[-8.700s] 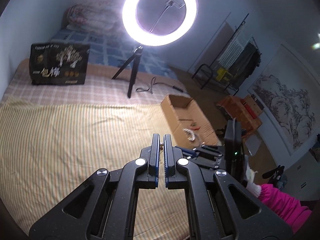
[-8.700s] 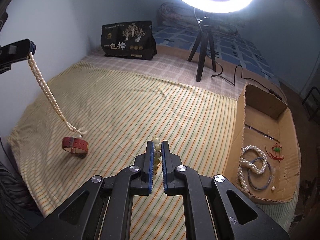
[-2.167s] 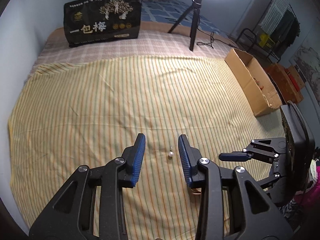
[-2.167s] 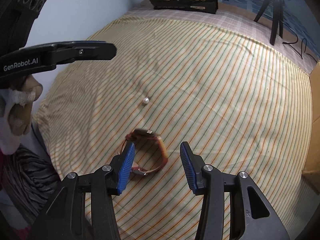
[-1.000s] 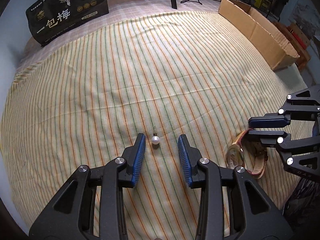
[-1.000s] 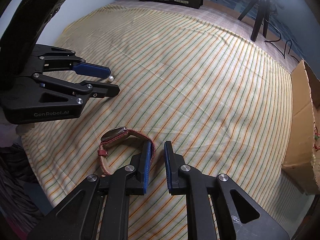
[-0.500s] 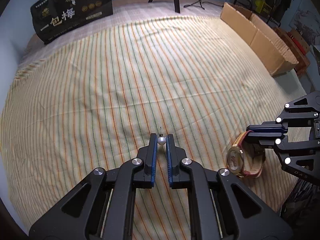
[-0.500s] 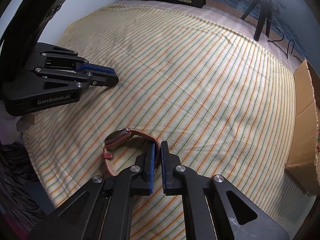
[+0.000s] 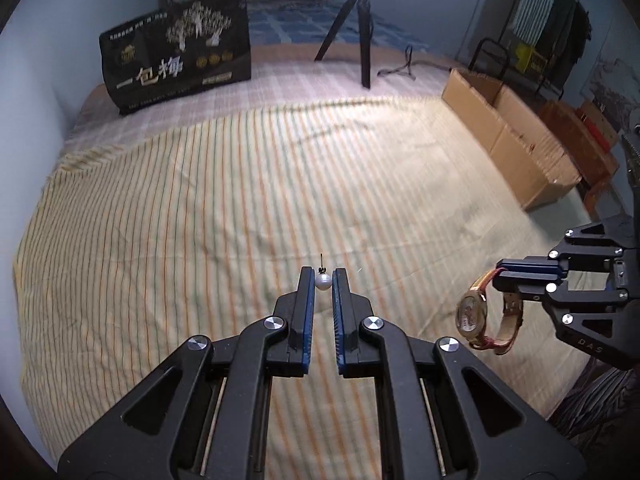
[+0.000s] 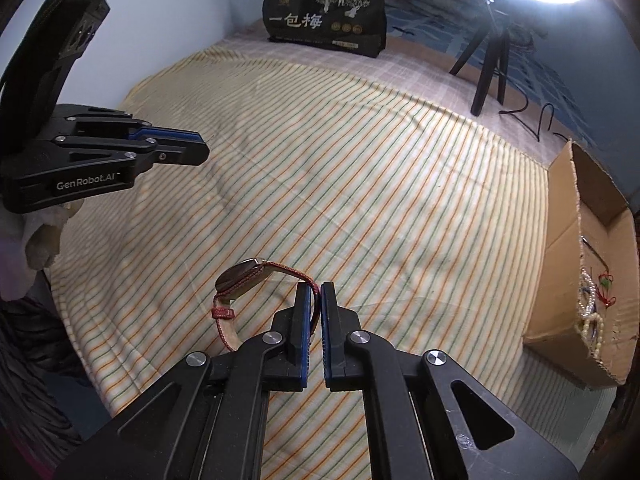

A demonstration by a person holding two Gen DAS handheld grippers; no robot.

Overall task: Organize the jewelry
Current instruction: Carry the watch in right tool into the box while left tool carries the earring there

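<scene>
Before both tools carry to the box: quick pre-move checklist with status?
1. Left tool shut on the pearl earring: ok, pearl sits between the tips.
2. Right tool shut on the watch: ok, pinched by the strap, which hangs loose.
3. Both pieces lifted off the striped sheet: watch ok; earring cannot tell.
4. Cardboard box open at the top: ok, necklaces already inside.
5. Path across the sheet to the box: ok, nothing lies between.
6. Pearl grip depth: cannot tell, it is held at the very tips.
</scene>
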